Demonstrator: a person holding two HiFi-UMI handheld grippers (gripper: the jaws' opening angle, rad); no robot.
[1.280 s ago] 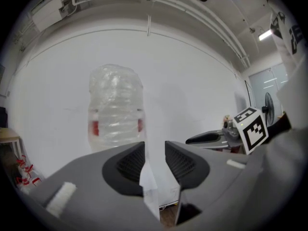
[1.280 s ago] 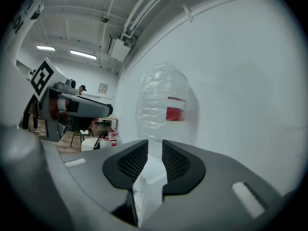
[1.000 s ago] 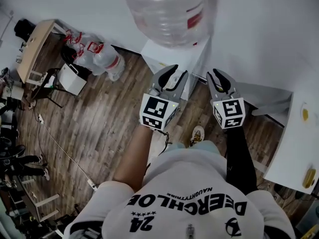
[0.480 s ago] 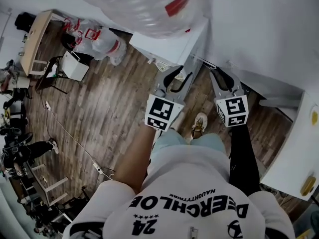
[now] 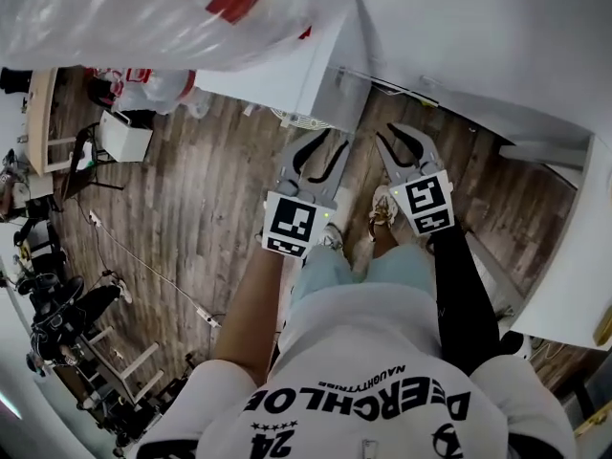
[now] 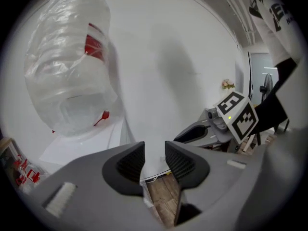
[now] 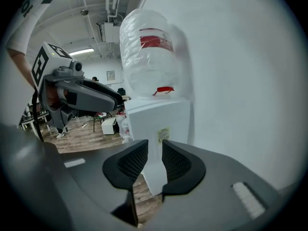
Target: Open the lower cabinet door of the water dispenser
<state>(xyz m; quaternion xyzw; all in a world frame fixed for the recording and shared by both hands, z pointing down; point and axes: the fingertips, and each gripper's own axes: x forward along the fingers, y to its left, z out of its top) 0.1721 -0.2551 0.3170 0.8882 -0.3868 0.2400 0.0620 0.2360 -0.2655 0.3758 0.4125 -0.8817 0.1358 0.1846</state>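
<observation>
Head view: left gripper (image 5: 323, 151) and right gripper (image 5: 402, 146) side by side at frame centre, both aimed toward the water dispenser (image 5: 296, 79) at top centre. Neither touches it. Water bottle (image 5: 143, 17) sits on top of the dispenser and fills the upper left. Wood floor (image 5: 191, 218) below, white wall (image 5: 478, 36) at upper right. Person's shoe (image 5: 382, 208) shows just below the right gripper.

Left gripper view: jaws clearly apart, nothing between the pads (image 6: 132, 162). Only floor and the wall base show through the gap. Bottle at upper left, the right gripper's marker cube (image 6: 238, 117) at mid right.

Right gripper view: jaws part-way open, with a narrower gap than the left and nothing clamped. The dispenser's white body stands upright straight ahead at frame centre, lined up with the gap but well beyond the pads (image 7: 134, 160). A small sticker (image 7: 163, 134) sits on the face turned to the camera. The left gripper crosses the left of the frame.

Lower cabinet door: can't pick out a door edge or handle in any view. The lower body is partly hidden behind the jaws.

Spare bottles (image 5: 143, 89) lie on the floor at upper left, well clear.
</observation>
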